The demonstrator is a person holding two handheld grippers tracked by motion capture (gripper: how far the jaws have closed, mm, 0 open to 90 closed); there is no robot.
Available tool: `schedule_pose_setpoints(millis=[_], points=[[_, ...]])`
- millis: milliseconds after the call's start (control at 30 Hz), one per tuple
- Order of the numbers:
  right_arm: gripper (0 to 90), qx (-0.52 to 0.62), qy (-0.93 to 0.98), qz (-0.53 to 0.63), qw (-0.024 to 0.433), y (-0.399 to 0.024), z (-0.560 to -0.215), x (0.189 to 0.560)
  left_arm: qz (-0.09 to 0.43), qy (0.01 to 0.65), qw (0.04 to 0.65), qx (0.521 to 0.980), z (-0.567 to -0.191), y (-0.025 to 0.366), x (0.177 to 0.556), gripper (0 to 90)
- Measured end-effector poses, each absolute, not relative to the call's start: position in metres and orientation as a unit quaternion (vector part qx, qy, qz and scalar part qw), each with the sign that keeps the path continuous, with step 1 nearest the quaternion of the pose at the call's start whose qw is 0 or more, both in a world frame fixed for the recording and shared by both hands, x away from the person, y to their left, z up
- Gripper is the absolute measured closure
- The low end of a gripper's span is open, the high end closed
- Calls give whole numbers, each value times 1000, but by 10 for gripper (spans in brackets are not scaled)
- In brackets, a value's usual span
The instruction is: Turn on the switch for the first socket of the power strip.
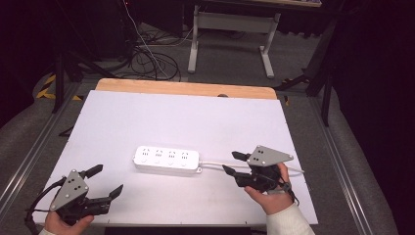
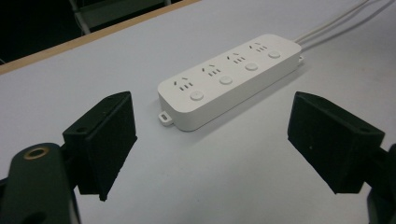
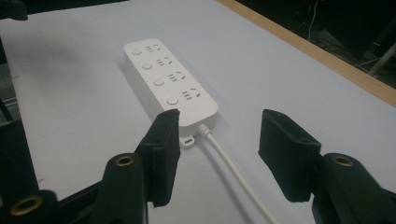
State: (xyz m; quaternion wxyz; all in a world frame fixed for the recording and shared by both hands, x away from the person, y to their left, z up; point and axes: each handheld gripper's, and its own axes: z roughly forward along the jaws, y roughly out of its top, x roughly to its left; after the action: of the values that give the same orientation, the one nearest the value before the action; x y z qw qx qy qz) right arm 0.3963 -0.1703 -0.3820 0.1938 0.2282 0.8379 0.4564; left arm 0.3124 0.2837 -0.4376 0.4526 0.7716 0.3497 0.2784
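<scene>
The white plastic four-outlet power strip [image 1: 167, 160] lay flat near the middle of the white-covered worktop [image 1: 147, 117], its white cable [image 1: 215, 163] running off toward the person's right. The right gripper [image 1: 234, 162] hung just off the cable end of the strip, fingers [image 3: 163, 149] released and holding nothing — the cable passed beneath the gap between them without touching either pad. The left gripper [image 1: 106, 181] sat near the worktop's front left corner, well apart from the strip, its fingers [image 2: 112, 140] spread wide and empty. To take the strip well, the right gripper would probably do best to straddle the narrow end squarely, pads on the long side walls and clear of the cable root, so the body would not twist out. The small mounting tab [image 3: 187, 140] beside the cable could catch a finger. Nothing else lay on the worktop; a wooden edge strip [image 1: 186, 88] ran along its far side, with a white metal table frame [image 1: 230, 29] and loose black cables [image 1: 151, 61] on the floor beyond — none in the way.
</scene>
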Motion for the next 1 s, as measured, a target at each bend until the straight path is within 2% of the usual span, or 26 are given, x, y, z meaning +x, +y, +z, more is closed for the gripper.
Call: schedule_pose_setpoints(millis=[433,1000], points=[[557,201,851,453,171,-128,-383,411,279,350,451,772,-438,284,312,161],[604,199,854,457,149,-102,-393,428,278,350,451,772,-438,284,312,161]])
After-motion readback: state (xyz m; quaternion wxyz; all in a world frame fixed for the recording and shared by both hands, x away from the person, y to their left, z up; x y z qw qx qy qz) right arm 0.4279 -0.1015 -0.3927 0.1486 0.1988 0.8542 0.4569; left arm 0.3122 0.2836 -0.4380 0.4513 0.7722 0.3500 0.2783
